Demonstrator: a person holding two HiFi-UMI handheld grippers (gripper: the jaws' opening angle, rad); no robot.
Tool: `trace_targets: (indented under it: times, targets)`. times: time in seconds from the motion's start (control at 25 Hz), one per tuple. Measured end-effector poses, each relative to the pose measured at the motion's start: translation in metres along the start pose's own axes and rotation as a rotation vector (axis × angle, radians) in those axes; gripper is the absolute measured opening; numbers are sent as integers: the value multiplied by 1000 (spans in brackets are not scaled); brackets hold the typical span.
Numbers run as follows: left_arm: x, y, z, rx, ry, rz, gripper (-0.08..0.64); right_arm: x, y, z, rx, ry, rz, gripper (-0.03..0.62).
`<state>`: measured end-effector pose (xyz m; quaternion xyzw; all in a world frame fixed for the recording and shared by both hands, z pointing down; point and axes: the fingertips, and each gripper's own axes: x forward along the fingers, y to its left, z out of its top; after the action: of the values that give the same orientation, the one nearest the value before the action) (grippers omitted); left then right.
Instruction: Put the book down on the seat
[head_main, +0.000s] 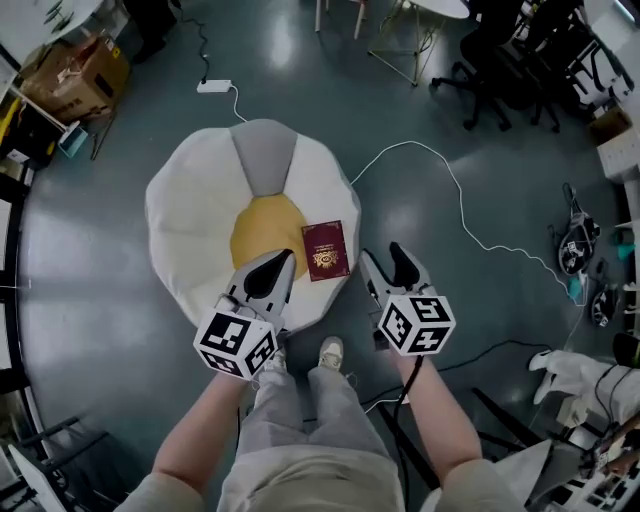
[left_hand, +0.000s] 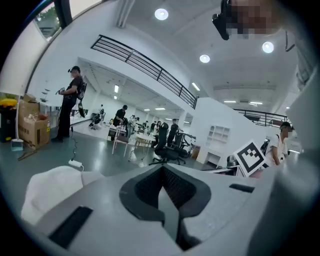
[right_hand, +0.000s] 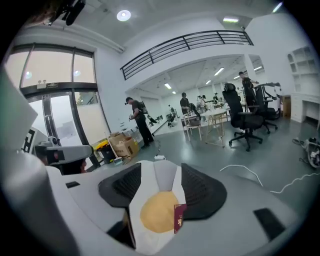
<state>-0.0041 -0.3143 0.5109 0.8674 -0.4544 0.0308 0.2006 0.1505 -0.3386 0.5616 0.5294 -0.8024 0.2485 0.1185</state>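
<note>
The seat is a round white beanbag with a yellow centre and a grey wedge, lying on the floor in front of me. A dark red book lies flat on it, at the right edge of the yellow patch. My left gripper hovers over the seat's near edge with its jaws together and nothing in them. My right gripper is open and empty, just right of the book and apart from it. In the right gripper view the book and seat show between the spread jaws. The left gripper view shows closed pads.
A white power strip and its cable lie beyond the seat. A white cable curves over the floor at the right. A cardboard box stands far left, office chairs far right. My shoes touch the seat's near edge.
</note>
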Motion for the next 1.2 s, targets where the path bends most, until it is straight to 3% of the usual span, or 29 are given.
trace_targets:
  times: [0.32, 0.52, 0.6, 0.8, 1.0, 1.12, 1.2]
  targets:
    - [-57, -63, 132, 125, -115, -42, 3, -98, 64, 132, -51, -172, 64, 197]
    - [-87, -98, 192, 192, -172, -110, 3, -149, 100, 193, -140, -267, 104, 102]
    - [-97, -112, 209, 203, -184, -136, 3, -168, 112, 213, -192, -305, 116, 97]
    - [-135, -147, 245, 227, -235, -185, 3, -213, 143, 249, -329, -381, 131, 78]
    - [-163, -166, 261, 258, -288, -186, 3, -246, 163, 261, -319, -432, 168, 57]
    - [-185, -174, 268, 261, -330, -185, 3, -261, 177, 251, -256, -444, 203, 38]
    - [-196, -174, 272, 273, -356, -183, 3, -268, 188, 244, -267, -450, 200, 31]
